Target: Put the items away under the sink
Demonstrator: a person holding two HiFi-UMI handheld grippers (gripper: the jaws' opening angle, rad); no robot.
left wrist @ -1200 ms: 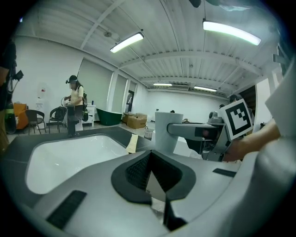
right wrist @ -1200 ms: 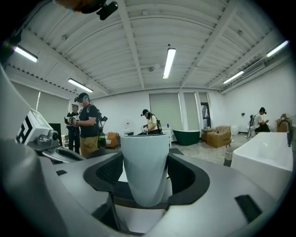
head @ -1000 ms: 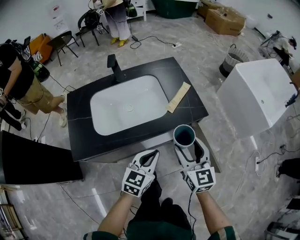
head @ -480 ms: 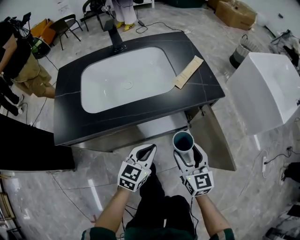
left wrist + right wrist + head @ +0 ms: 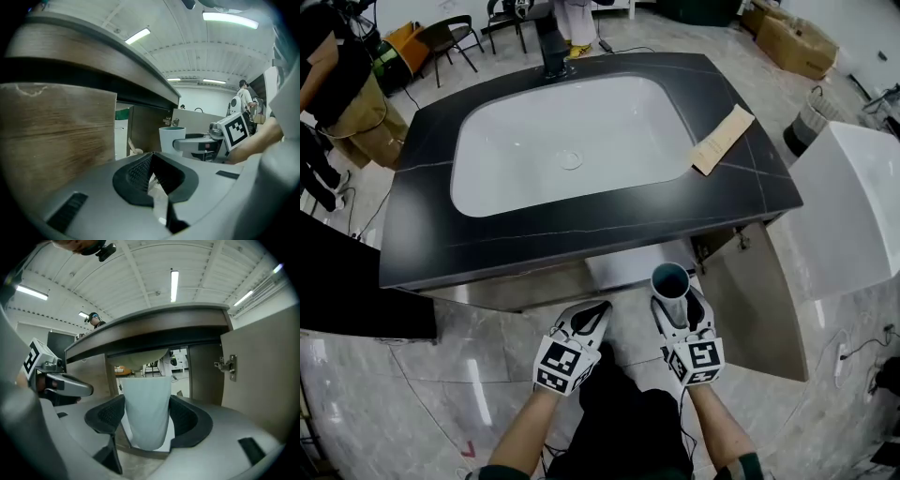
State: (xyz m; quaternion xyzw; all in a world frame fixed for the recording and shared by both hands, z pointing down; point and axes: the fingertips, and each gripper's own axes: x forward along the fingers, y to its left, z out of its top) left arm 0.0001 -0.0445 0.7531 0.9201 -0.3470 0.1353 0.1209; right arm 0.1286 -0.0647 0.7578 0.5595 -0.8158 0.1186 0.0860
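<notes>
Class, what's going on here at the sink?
A person faces the sink cabinet with a hand-held gripper in each hand. The right hand-held gripper is shut on a white cup, held upright beside the open cabinet door. The left hand-held gripper is shut and empty. A tan packet lies on the countertop.

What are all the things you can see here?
Counter: one, black, middle.
Basin: one, white, in counter.
Tap: one, black, behind basin.
Packet: one, tan, on counter, right of basin.
Cabinet door: one, wooden, open at right.
Tub: one, white, far right.
Person: one, black top, standing top left.
Cup: one, white, teal inside, in right tongs.
Left tongs: one, white, shut, empty, beside right tongs.
Right tongs: one, white, shut on cup.
</notes>
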